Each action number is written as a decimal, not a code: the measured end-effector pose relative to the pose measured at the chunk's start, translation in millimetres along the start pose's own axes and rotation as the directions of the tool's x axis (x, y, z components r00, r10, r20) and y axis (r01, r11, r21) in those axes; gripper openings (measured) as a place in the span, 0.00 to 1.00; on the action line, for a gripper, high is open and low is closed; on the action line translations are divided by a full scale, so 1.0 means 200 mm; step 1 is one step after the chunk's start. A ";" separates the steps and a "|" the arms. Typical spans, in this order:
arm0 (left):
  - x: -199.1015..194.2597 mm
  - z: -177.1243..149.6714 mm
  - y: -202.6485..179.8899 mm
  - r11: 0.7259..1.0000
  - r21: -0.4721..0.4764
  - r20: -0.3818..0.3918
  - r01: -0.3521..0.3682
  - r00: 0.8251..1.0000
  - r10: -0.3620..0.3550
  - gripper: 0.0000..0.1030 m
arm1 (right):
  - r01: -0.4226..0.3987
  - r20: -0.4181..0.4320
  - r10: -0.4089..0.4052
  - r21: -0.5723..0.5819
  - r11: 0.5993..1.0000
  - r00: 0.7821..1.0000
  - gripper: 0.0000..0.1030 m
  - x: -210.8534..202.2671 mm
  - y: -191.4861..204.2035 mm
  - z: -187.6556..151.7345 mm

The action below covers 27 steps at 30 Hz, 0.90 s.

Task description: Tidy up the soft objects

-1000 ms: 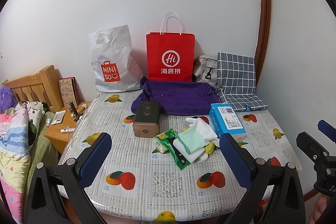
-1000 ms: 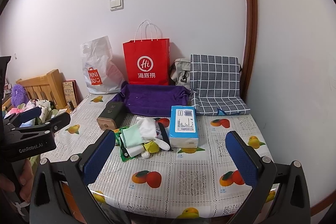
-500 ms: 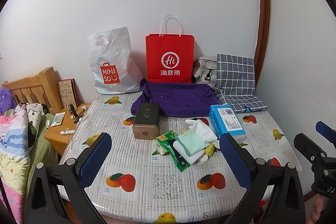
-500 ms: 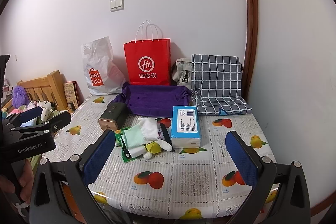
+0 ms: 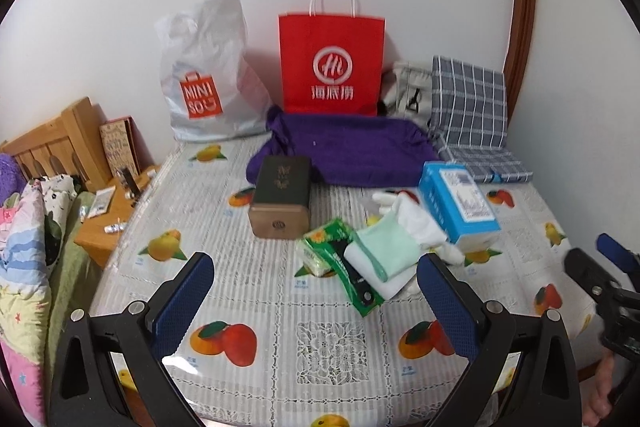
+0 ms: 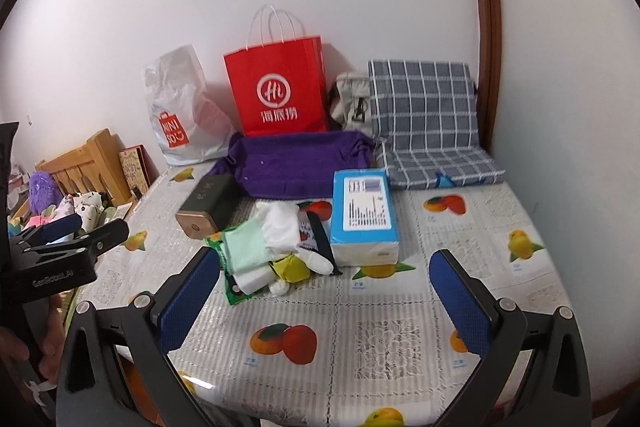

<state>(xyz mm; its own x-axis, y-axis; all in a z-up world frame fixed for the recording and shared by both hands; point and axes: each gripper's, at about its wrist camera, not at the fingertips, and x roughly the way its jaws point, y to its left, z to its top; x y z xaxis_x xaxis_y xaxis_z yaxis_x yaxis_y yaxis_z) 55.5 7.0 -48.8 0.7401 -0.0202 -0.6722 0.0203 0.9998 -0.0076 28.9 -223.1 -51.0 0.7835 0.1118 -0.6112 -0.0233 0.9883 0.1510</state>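
A heap of soft things lies mid-table: a mint green cloth [image 5: 386,245] [image 6: 244,247], white gloves [image 5: 416,221] [image 6: 286,231], a green tissue pack [image 5: 324,253] and a blue tissue pack [image 5: 458,205] [image 6: 364,213]. A purple fabric bin [image 5: 352,149] [image 6: 298,163] stands behind them. My left gripper [image 5: 314,301] is open and empty, near the table's front edge, short of the heap. My right gripper [image 6: 324,299] is open and empty, also at the front edge; it shows at the right in the left wrist view [image 5: 600,267].
A dark box with a wooden end [image 5: 282,197] stands left of the heap. A red paper bag [image 5: 332,63], a white MINISO bag [image 5: 204,79] and a grey checked cushion [image 5: 468,103] line the back wall. A bed and wooden nightstand [image 5: 100,223] are at the left.
Both grippers have moved closer to the table and tilted down a little; the heap looms larger. Both stay open and empty. Nothing on the table has moved.
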 end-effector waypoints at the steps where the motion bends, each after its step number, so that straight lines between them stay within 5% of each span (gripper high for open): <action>1: 0.03 -0.01 -0.01 1.000 0.003 -0.010 0.002 1.000 -0.002 0.99 | 0.003 -0.006 -0.003 0.010 1.000 1.000 1.00 0.07 -0.02 -0.02; 7: 0.20 -0.02 -0.10 0.997 0.078 -0.051 0.021 0.999 -0.018 0.99 | 0.017 -0.077 -0.010 0.084 0.996 0.997 0.99 0.41 -0.10 -0.24; 15: 0.42 0.00 -0.28 0.980 0.161 -0.111 0.118 0.989 -0.101 0.99 | 0.109 -0.083 -0.101 0.111 0.988 0.991 0.99 0.54 -0.19 -0.44; 21: 0.57 0.02 -0.39 0.964 0.173 -0.131 0.203 0.975 -0.182 0.99 | 0.215 -0.113 -0.210 0.030 0.976 0.971 0.99 0.59 -0.22 -0.48; 27: 0.75 0.05 -0.47 0.951 0.175 -0.175 0.254 0.959 -0.224 0.99 | 0.190 -0.137 -0.187 0.009 0.982 0.973 0.99 0.59 -0.26 -0.37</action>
<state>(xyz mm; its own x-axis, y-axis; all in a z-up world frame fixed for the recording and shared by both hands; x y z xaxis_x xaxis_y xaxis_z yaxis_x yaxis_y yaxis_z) 170.8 -90.5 -141.2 0.5879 -0.2416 -0.7720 0.3244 0.9447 -0.0486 76.1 -253.8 -189.0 0.6813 -0.0621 -0.7293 0.1316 0.9906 0.0385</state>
